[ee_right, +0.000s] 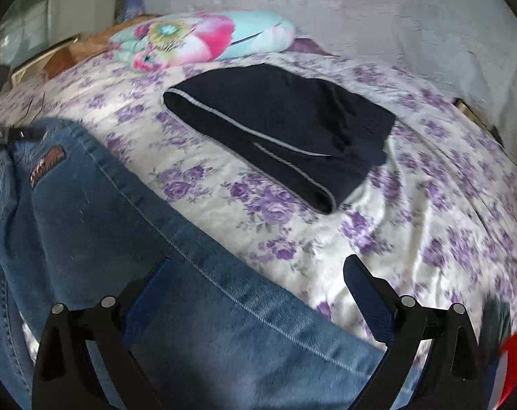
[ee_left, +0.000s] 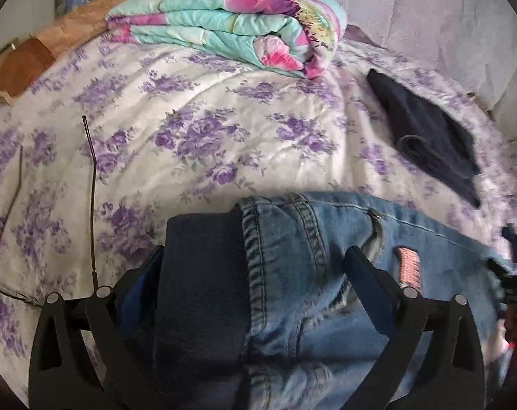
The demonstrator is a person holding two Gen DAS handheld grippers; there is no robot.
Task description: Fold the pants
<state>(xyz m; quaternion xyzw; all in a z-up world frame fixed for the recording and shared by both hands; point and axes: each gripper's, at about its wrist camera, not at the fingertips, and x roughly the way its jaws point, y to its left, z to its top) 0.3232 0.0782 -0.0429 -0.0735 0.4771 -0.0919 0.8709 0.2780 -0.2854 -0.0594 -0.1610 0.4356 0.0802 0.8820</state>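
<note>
Left claw (ee_left: 255,263) spread wide over jeans (ee_left: 326,273) waistband; right claw (ee_right: 258,273) wide open, jeans leg beneath.

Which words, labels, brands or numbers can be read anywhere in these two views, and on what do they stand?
No text can be read.
Patch on the jeans: pink with rows of marks, too blurred to read; in the right wrist view it looks dark and orange, also blurred.
Dark folded garment: a pale stripe only, no lettering visible.
Floral bedspread and folded quilt: flower prints, no words.
</note>
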